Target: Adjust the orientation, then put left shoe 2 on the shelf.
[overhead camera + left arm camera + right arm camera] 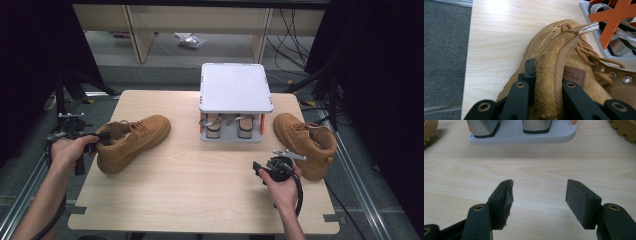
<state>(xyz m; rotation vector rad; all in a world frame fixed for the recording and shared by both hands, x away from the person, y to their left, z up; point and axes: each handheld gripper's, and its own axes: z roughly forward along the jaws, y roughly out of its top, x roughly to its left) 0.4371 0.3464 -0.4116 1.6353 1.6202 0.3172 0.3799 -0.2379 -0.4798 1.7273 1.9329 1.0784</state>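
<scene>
A tan suede boot (pixel 132 140) lies at the table's left, toe pointing right. My left gripper (pixel 100 141) grips its heel end. In the left gripper view the black jaws stand either side of the boot's collar wall (pixel 549 75), pads pressed on the suede, so my left gripper (pixel 546 77) is shut on it. The matching second boot (pixel 305 142) stands at the right. My right gripper (pixel 260 170) hovers just left of that boot, near the front edge. In the right gripper view my right gripper (pixel 539 192) is open with bare wood between its pads.
A grey two-level stand (pixel 235 87) with orange braces sits at the back centre of the wooden table (pixel 200 190); its base (pixel 524 136) holds two shoe-shaped forms. Boot soles (pixel 624 130) edge the right gripper view. Carpet and rails surround the table.
</scene>
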